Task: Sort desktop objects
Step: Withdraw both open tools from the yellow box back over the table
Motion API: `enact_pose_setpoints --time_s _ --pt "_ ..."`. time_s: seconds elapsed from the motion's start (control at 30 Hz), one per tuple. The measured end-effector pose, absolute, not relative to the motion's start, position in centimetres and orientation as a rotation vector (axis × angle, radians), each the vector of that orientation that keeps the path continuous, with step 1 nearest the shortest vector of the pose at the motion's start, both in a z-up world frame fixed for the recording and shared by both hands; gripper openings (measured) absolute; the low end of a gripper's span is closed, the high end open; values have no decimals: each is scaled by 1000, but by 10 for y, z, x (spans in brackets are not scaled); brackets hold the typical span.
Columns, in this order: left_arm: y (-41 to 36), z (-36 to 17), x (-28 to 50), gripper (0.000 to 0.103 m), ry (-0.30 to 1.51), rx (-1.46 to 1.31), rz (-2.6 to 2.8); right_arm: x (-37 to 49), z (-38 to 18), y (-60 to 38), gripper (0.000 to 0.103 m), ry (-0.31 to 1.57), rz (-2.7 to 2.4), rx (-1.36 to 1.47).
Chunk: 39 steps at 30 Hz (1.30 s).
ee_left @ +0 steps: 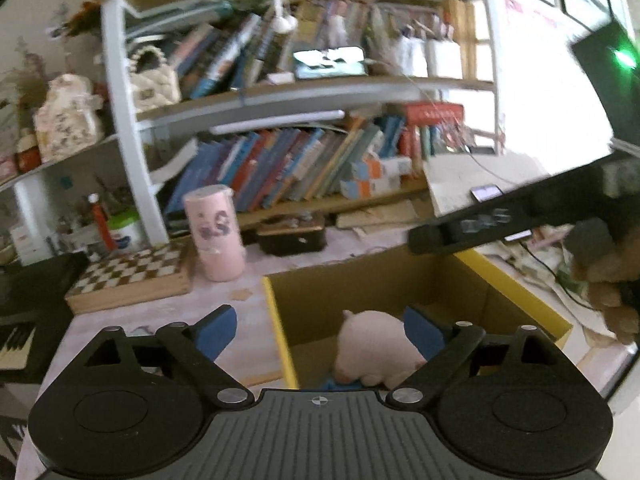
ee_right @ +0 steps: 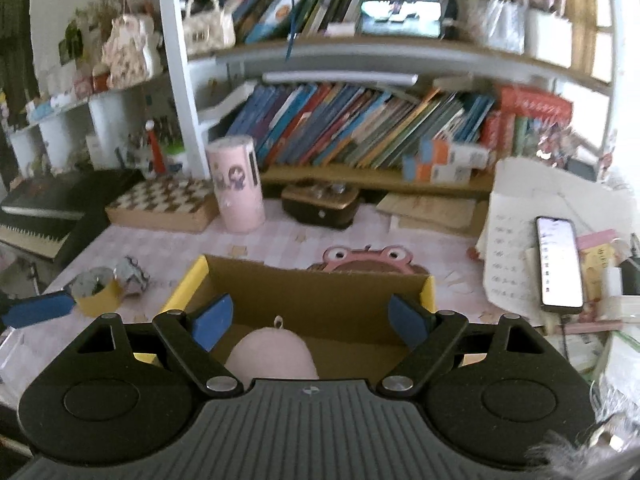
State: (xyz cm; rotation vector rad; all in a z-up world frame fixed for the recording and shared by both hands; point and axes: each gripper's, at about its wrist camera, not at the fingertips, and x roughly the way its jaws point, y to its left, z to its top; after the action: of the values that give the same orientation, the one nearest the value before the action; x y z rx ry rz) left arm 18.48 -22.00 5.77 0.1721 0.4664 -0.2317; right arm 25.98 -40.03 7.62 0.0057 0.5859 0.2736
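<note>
Desk: pink checked tabletop (ee_right: 280, 240) under a white bookshelf (ee_right: 180, 80) crammed with leaning books (ee_right: 360, 120).
Box: open cardboard box (ee_right: 320, 300) with yellow outer sides, sitting mid-desk near the front edge.
Plush: pink stuffed pig (ee_left: 376, 348) lying on the box floor; from the right wrist only its rounded back (ee_right: 272, 352) shows.
Left gripper: left gripper (ee_left: 320, 332) straddles the box's left wall, blue pads (ee_left: 218, 332) spread wide, one outside the box and one inside just beside the pig; whether that pad touches the plush is hard to tell through the blur.
Right gripper: right gripper (ee_right: 308, 320) hangs over the box's near side, fingers wide apart, nothing between them but the pig below.
Behind the box: pink cylinder tin (ee_right: 236, 184) upright, chessboard box (ee_right: 164, 204) to its left, dark wooden case (ee_right: 320, 204) to its right.
Left of box: yellow tape roll (ee_right: 96, 292) beside a crumpled wad (ee_right: 132, 276).
Right side: smartphone (ee_right: 558, 264), screen lit, lying on papers (ee_right: 508, 248).
Far edge of box: pink frog-faced item (ee_right: 364, 260) just behind it.
</note>
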Motion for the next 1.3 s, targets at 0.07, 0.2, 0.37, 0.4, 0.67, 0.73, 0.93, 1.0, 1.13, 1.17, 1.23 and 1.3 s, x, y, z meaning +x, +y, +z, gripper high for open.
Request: enact_pose_setpoints --time_s 0.07,0.2,0.37,0.4,0.67,0.73,0.93,1.0,1.13,1.17,1.23,1.3 --pt "-211 61 178 94 457 154 -212 250 79 -403 85 558 257 3" --pt "-195 61 164 96 448 142 -192 228 81 -407 85 522 223 13" --pt "-175 58 150 96 465 120 -181 203 76 -409 85 526 185 44" --pt "-171 57 147 96 467 112 -178 198 75 -409 86 528 175 52" --pt "-144 47 133 96 495 80 -164 164 58 -400 90 568 102 119" --pt "-137 43 128 96 507 72 -160 156 51 -395 90 581 87 125" --pt "-116 33 113 96 532 47 -145 128 33 -371 90 609 46 111" --pt "-110 30 108 96 538 56 -147 118 28 -361 90 616 36 108" --pt "-96 22 96 97 560 75 -144 102 19 -343 90 637 25 112" --pt "-92 20 93 97 567 77 -143 98 18 -338 90 644 26 111" --pt "-83 17 87 98 575 77 -139 93 15 -328 90 660 32 102" --pt "-75 14 81 98 582 73 -132 87 13 -317 90 669 39 93"
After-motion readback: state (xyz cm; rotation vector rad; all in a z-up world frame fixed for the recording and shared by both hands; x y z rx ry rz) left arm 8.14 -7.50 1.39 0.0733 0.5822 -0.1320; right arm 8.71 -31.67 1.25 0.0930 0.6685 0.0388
